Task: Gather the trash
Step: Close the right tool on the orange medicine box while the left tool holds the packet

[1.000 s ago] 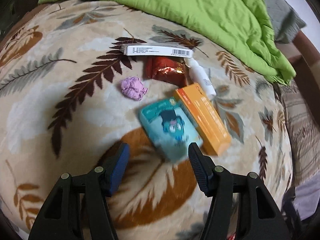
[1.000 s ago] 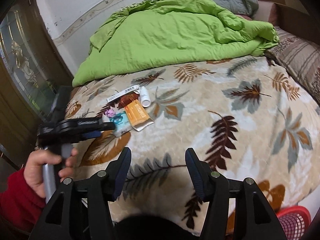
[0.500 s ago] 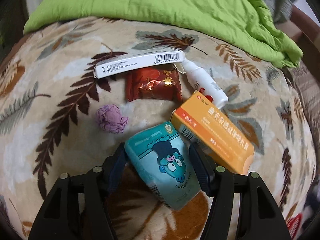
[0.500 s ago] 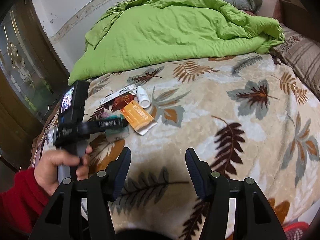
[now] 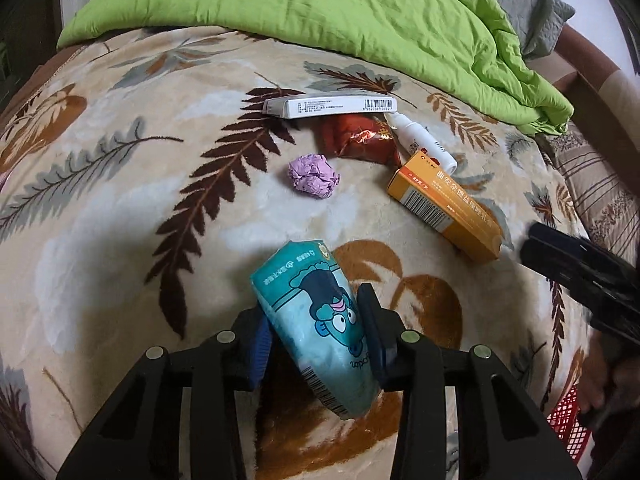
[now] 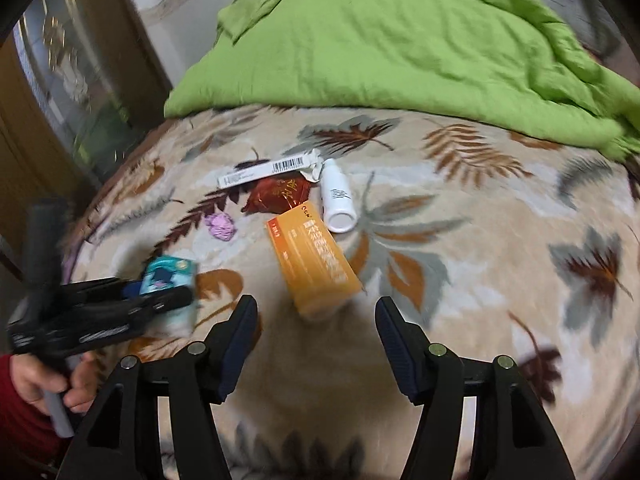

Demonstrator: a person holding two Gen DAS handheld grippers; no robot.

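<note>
My left gripper (image 5: 316,332) is shut on a teal tissue pack (image 5: 320,328) with a cartoon face, held just above the leaf-patterned blanket (image 5: 120,220); the pack shows in the right wrist view (image 6: 170,276) too. On the blanket lie an orange box (image 5: 444,206), a purple crumpled paper ball (image 5: 314,176), a red foil wrapper (image 5: 360,140), a white bottle (image 5: 424,142) and a long white box (image 5: 330,106). My right gripper (image 6: 316,320) is open and empty, just short of the orange box (image 6: 314,256).
A green quilt (image 5: 340,12) is bunched at the back of the bed. A red basket (image 5: 568,428) shows at the lower right edge. A striped pillow (image 5: 600,196) lies at the right. A door stands left of the bed (image 6: 48,120).
My left gripper closed on the tissue pack and lifted it back from the pile. My right gripper moved forward toward the orange box.
</note>
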